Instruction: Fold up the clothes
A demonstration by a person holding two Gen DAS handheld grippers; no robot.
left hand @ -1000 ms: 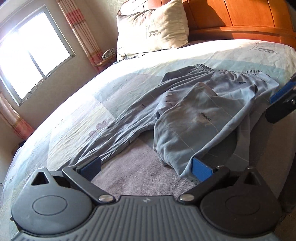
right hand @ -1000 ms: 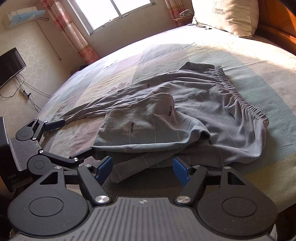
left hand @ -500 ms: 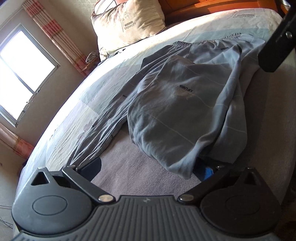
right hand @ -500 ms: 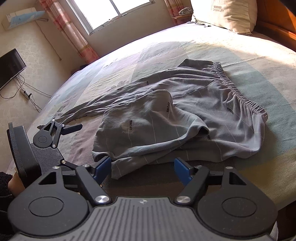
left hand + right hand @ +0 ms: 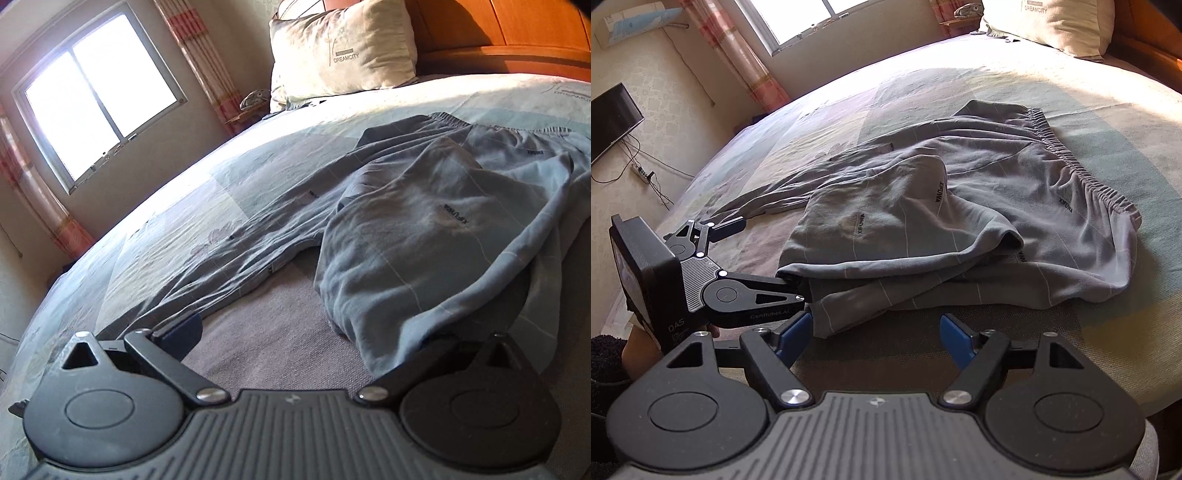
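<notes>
While the right gripper (image 5: 877,330) hovers spread wide with nothing between its pads, the grey trousers (image 5: 960,221) lie on the bed (image 5: 1089,110) just ahead, their near hem draped over one finger of the wide-spread left gripper (image 5: 764,254).

One trousers (image 5: 979,206), one pillow (image 5: 343,55), two grippers (image 5: 877,328).
</notes>
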